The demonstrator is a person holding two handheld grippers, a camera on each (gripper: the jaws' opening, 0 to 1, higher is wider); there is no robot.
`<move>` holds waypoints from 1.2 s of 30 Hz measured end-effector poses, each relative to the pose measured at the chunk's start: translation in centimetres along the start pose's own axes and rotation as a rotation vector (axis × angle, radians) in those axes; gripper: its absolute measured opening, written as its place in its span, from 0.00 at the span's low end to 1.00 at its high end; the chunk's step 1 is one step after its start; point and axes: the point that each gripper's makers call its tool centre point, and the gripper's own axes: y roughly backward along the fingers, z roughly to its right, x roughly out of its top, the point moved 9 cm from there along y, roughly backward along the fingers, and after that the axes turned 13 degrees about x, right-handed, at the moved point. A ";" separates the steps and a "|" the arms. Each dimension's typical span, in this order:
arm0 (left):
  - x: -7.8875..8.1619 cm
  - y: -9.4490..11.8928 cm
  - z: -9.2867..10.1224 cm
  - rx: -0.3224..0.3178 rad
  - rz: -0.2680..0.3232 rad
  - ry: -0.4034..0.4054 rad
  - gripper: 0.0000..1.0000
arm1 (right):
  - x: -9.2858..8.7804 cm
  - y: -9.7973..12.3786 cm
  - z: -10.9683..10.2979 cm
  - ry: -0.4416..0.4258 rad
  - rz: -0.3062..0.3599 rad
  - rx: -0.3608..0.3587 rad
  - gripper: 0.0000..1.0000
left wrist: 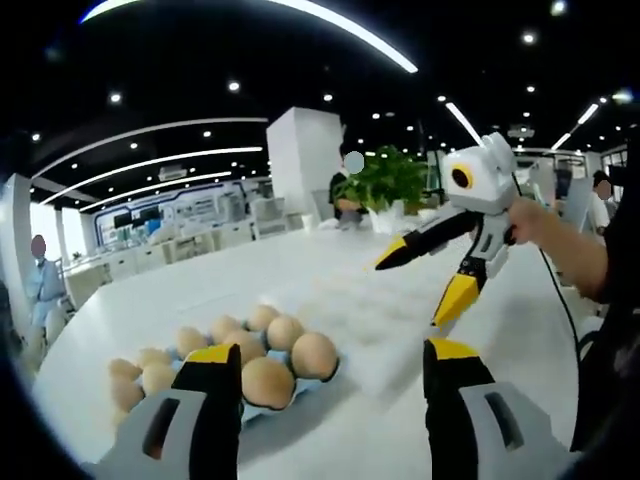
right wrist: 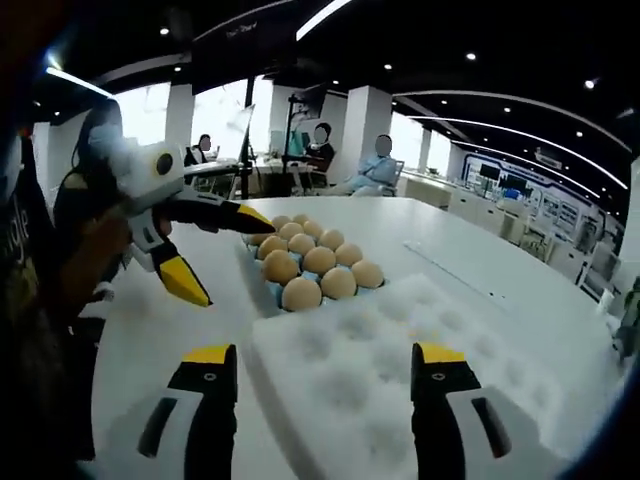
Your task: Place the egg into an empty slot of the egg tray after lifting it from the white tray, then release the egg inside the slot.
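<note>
Eggs fill blue egg tray lower left of left gripper view; white tray centre, slots bare; left gripper spread, holding nothing; right gripper upper right, spread.

Right gripper view: eggs centre, white tray below, right gripper spread, left gripper left, spread.

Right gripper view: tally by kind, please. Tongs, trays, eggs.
Tongs: 2 (right tongs, left tongs, both open and empty)
Trays: 2 (white tray, egg tray)
Eggs: at least 10; back rows crowd together behind the left tongs, exact count unclear
Total: at least 14
</note>
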 end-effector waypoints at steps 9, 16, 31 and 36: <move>-0.1 0.3 0.3 -0.018 -0.020 -0.008 0.81 | -0.8 2.5 -0.7 -0.011 0.011 -0.057 0.86; -0.3 0.9 0.3 -0.017 -0.037 -0.010 0.85 | -1.8 3.8 -1.6 -0.031 0.010 -0.071 0.88; -0.3 2.7 0.1 -0.005 -0.044 -0.008 0.98 | -3.8 7.3 -3.4 -0.041 -0.020 -0.127 0.93; -0.5 3.5 0.0 -0.006 -0.058 -0.015 1.00 | -4.4 8.3 -3.8 -0.052 -0.027 -0.177 0.97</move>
